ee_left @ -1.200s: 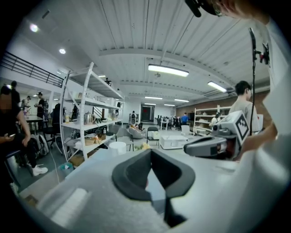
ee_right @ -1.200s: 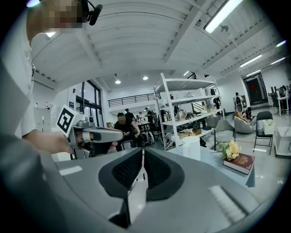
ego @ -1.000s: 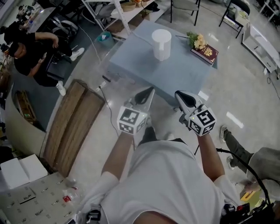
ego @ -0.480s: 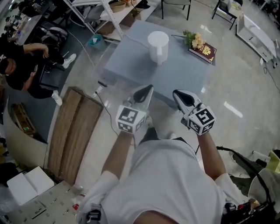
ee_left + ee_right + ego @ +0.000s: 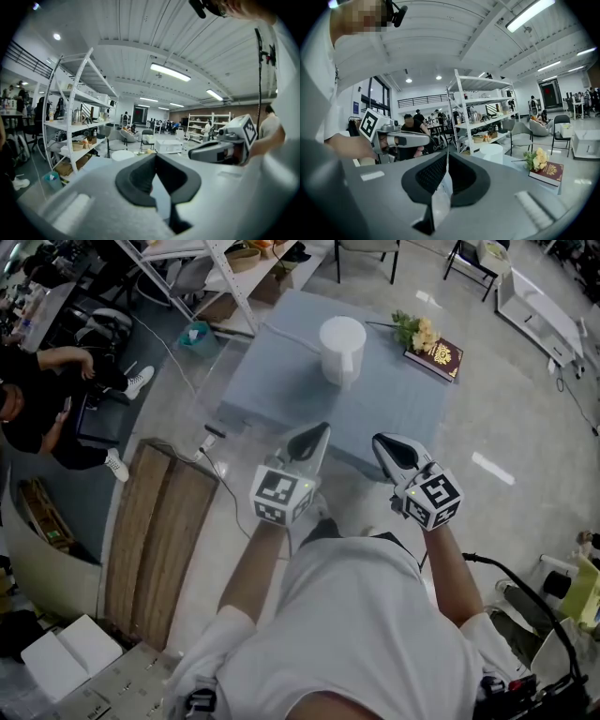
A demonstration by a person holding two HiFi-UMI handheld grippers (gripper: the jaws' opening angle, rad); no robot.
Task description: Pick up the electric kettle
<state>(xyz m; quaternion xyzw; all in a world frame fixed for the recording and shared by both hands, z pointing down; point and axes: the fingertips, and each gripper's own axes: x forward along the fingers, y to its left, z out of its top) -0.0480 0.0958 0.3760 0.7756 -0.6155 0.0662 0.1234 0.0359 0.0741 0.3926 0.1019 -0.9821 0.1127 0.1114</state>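
White kettle (image 5: 341,345), gold-crested red book (image 5: 434,358), flowers (image 5: 417,330)

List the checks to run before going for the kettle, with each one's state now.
1. Electric kettle upright on the table: ok.
2. Left gripper empty: ok.
3. Right gripper empty: ok.
4. Jaws open for a grasp: not ok, both shut.
5. Grippers near the kettle: not ok, well short of it.
6. Flowers and book apart from the kettle: ok.

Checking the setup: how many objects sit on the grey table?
3: a white electric kettle far-centre, a flower bunch at the far right, a dark red book beside it; none appear hidden.
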